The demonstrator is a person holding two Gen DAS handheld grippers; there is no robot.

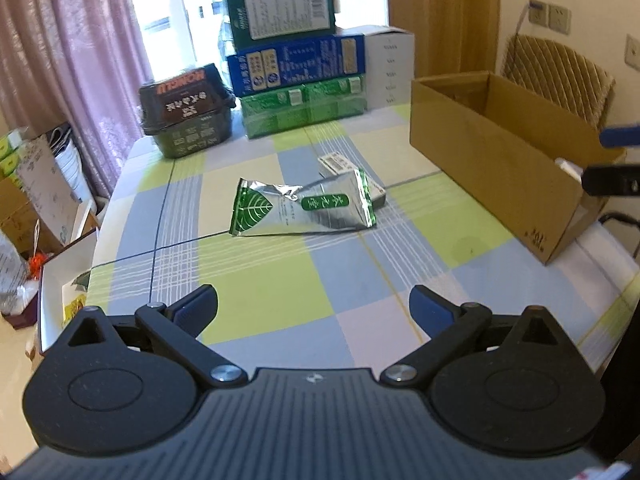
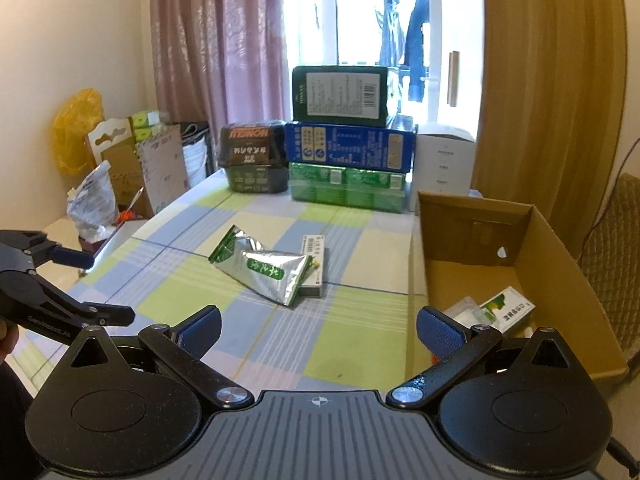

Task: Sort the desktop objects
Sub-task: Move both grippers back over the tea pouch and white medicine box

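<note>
This is a room in a home, used as a living or dining space. A bench (image 2: 360,344) carries a checked cloth in blue, green and cream. At the far side a window (image 2: 360,12) lets in daylight, with clothes (image 2: 414,44) hanging outside it, a pink patterned curtain (image 2: 216,52) to its left and a mustard one (image 2: 548,80) to its right. Wall sockets (image 1: 548,16) sit above a quilted chair back (image 1: 560,76) at the right. Household clutter, including a yellow plastic bag (image 2: 78,128) and paper bags (image 2: 164,168), stands on the floor at the left.
</note>
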